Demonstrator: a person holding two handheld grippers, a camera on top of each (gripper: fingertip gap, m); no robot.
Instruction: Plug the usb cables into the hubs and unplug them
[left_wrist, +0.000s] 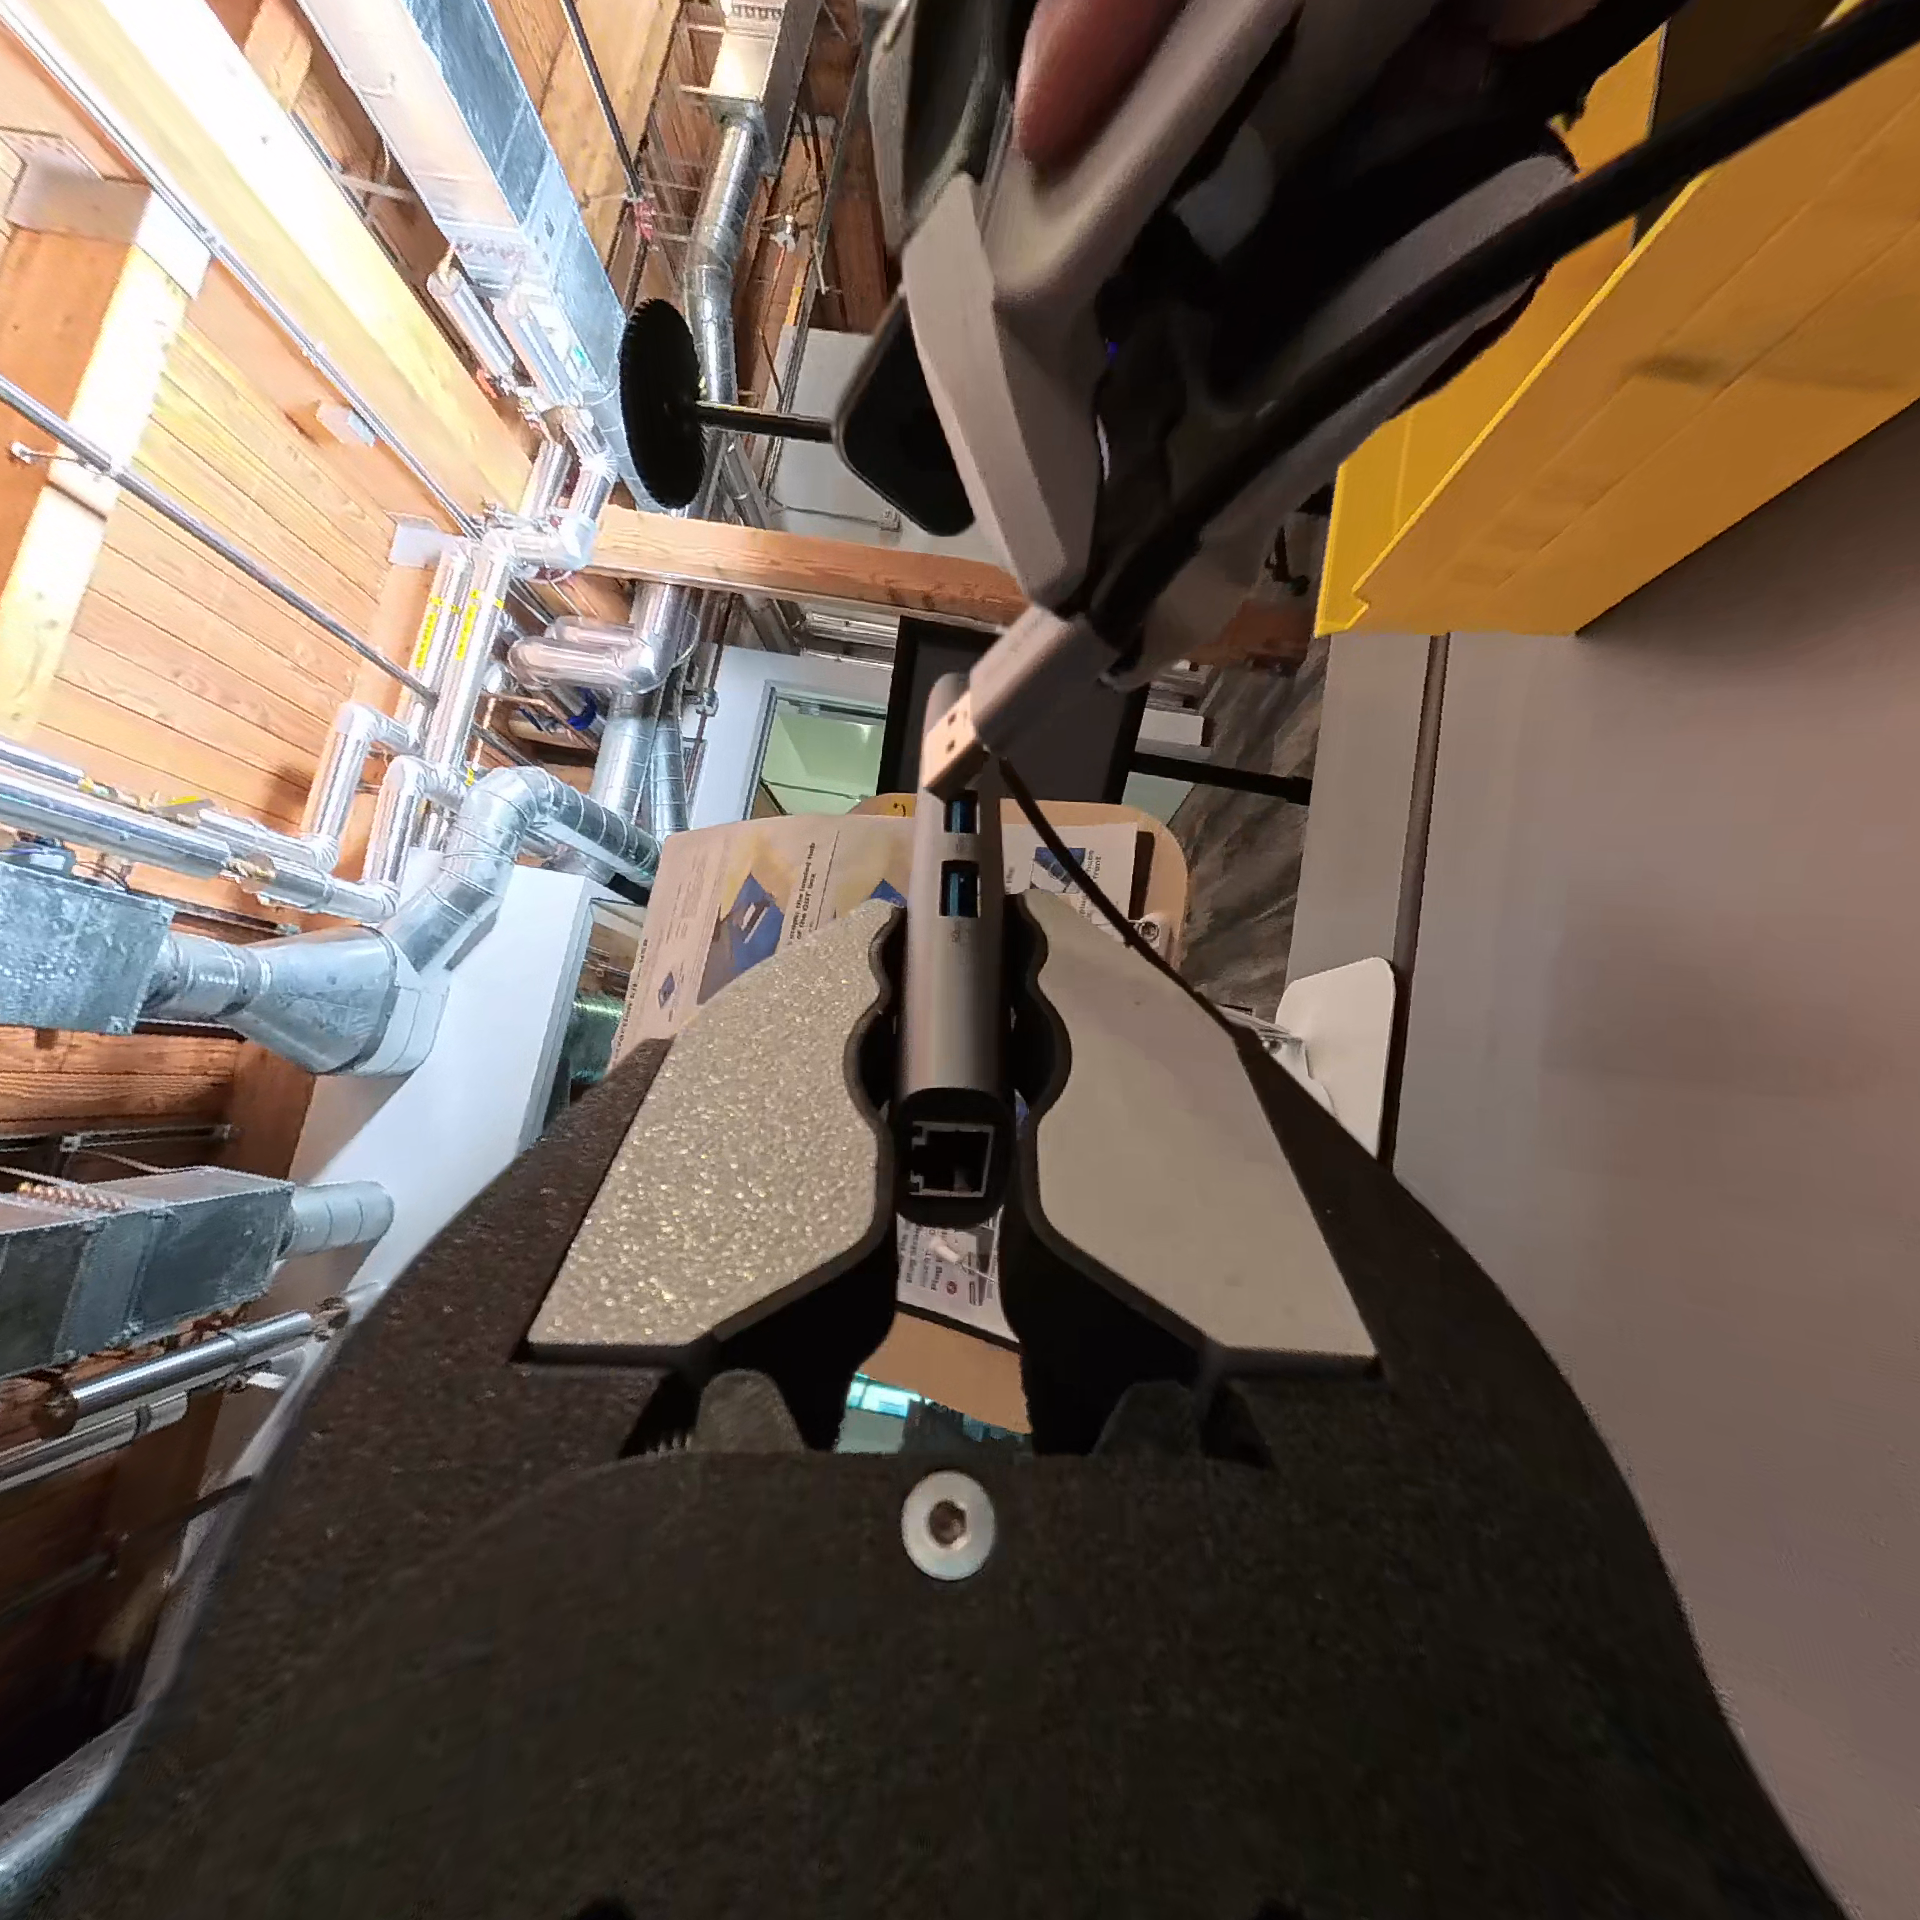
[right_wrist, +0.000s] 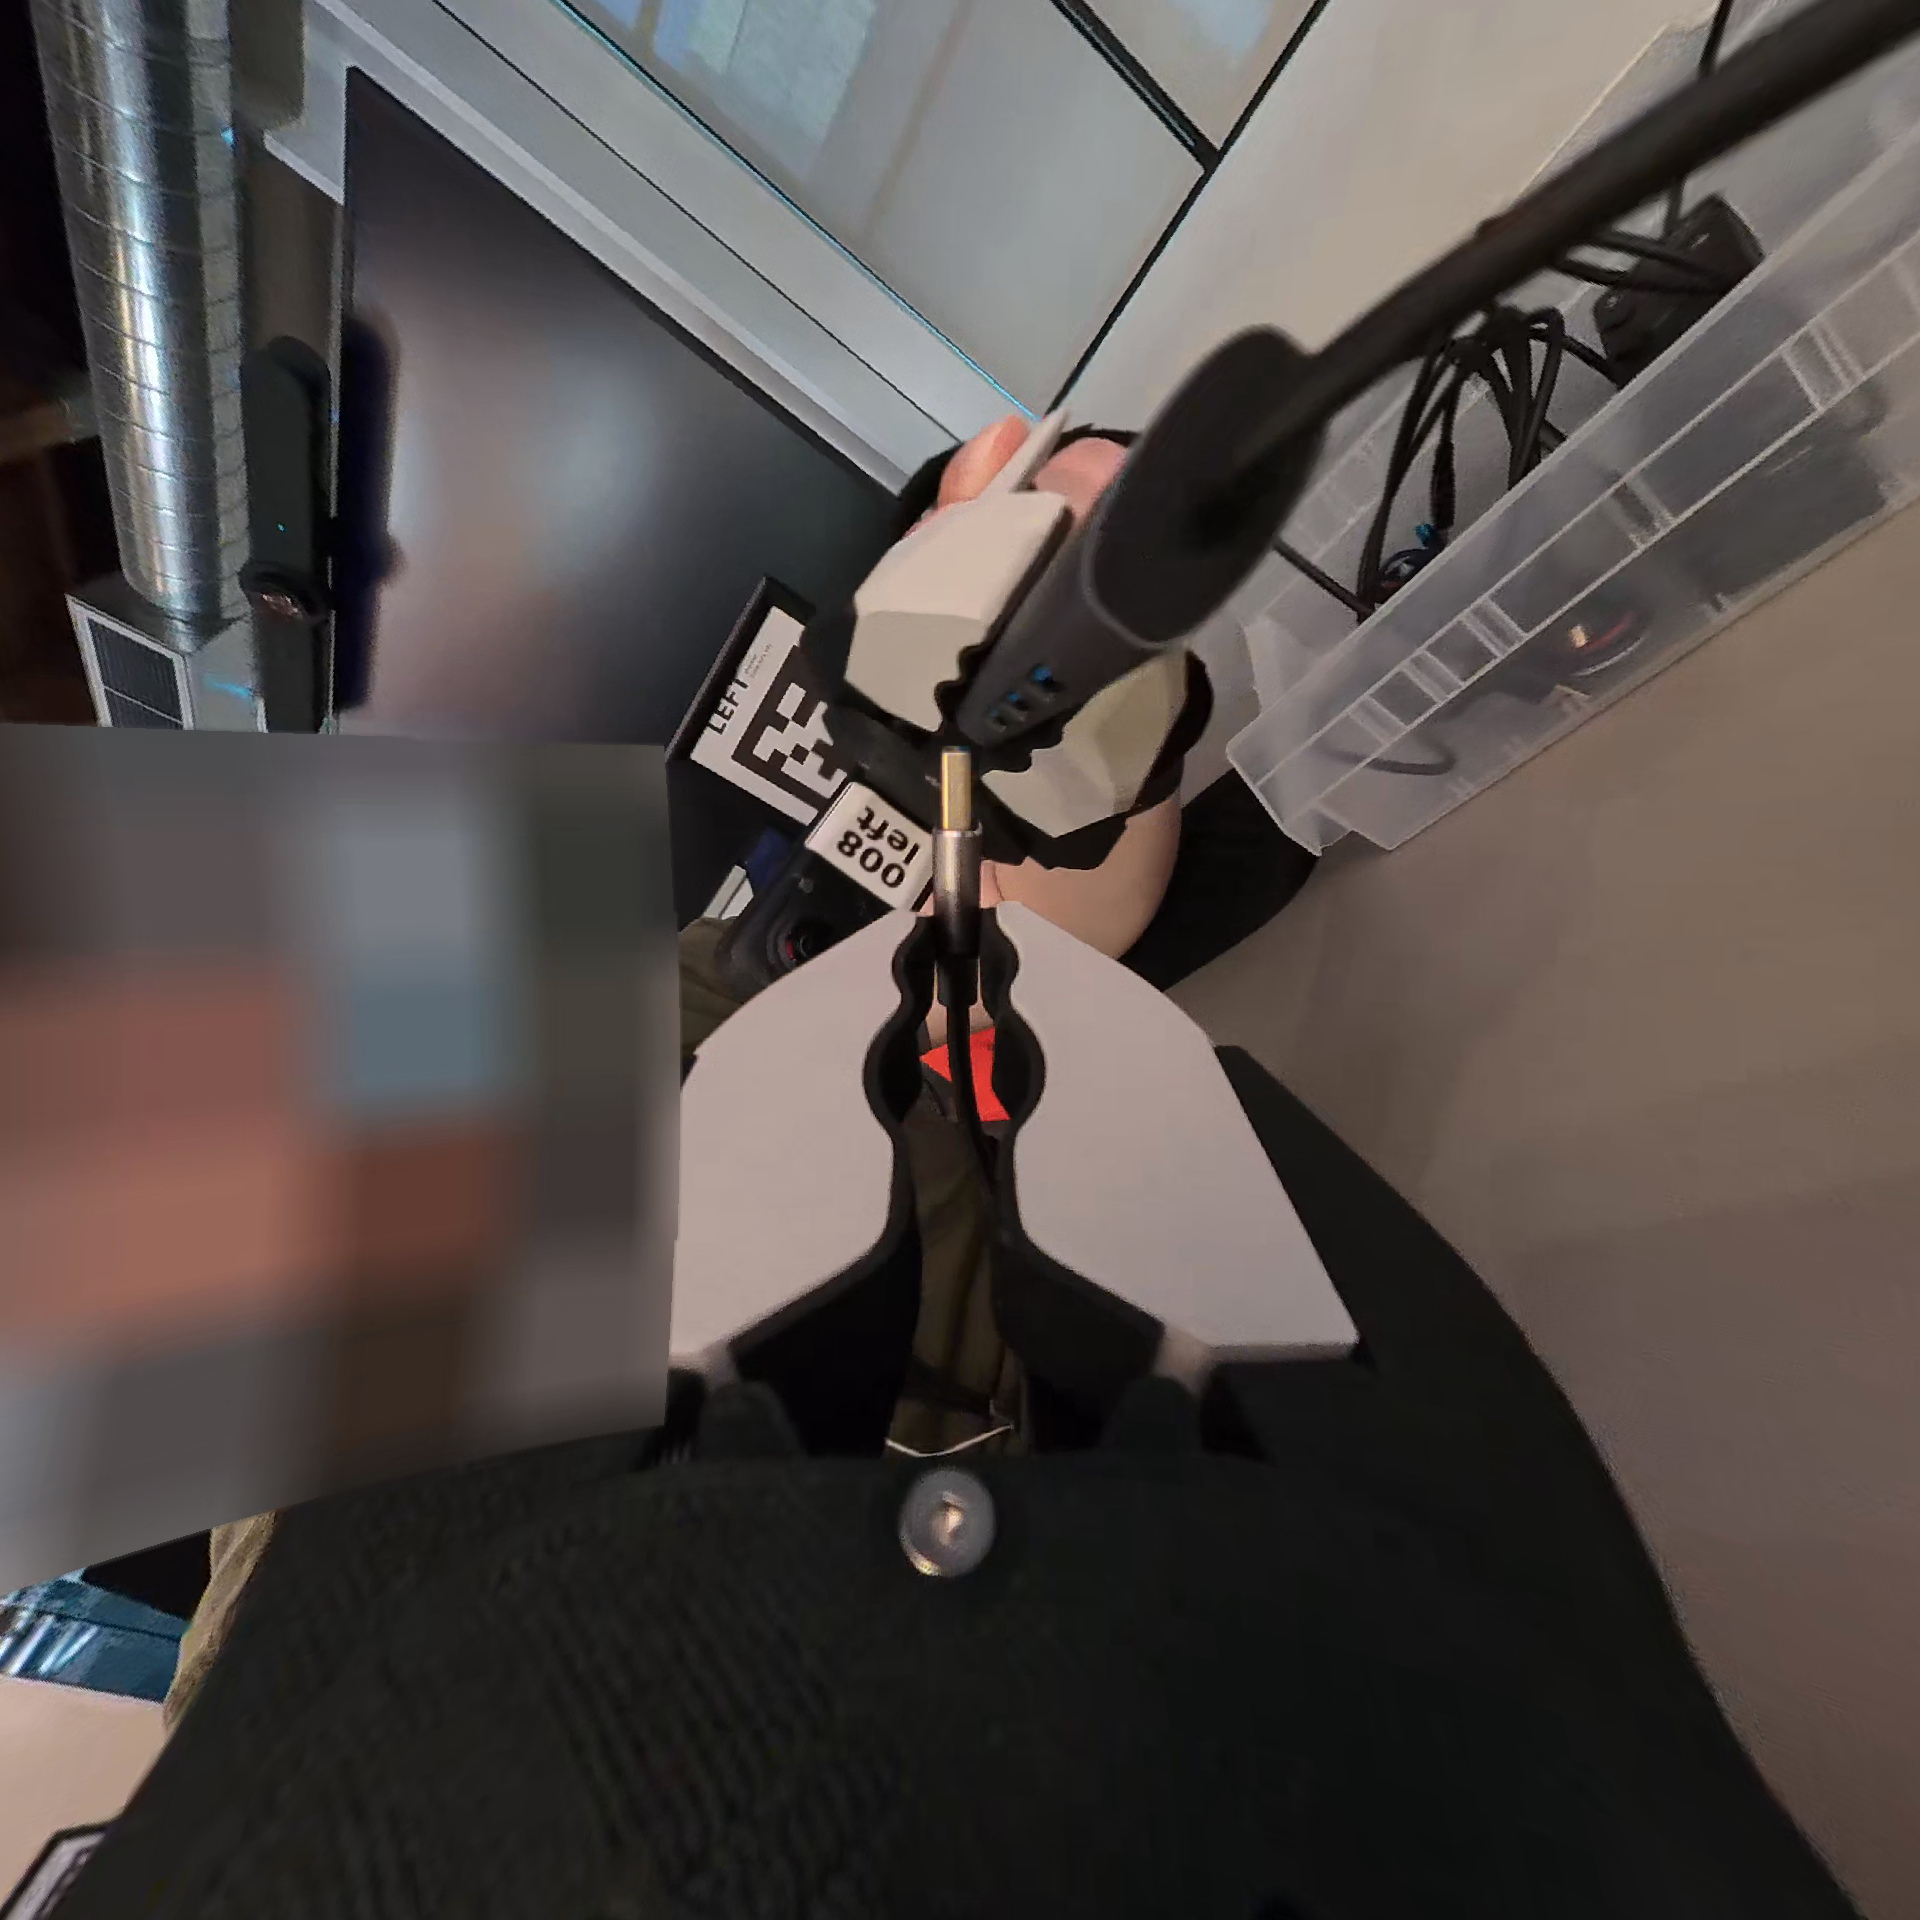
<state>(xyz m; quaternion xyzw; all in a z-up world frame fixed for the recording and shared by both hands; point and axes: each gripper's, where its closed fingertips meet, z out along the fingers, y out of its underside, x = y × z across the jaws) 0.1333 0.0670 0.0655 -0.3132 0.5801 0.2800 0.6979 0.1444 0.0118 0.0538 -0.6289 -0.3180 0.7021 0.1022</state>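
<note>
From the left wrist view, your left gripper (left_wrist: 951, 997) pinched a slim grey metal hub (left_wrist: 951, 1029) along its sides, two blue ports facing away. The right gripper (left_wrist: 1081, 634) brought a silver USB plug (left_wrist: 961, 743) just beside the upper port, tilted.

From the right wrist view, your right gripper (right_wrist: 956, 945) clamped the plug's grey metal collar (right_wrist: 956, 873), tip just short of the hub (right_wrist: 1023, 665). You would have done well to square the plug to the port, then push straight.
</note>
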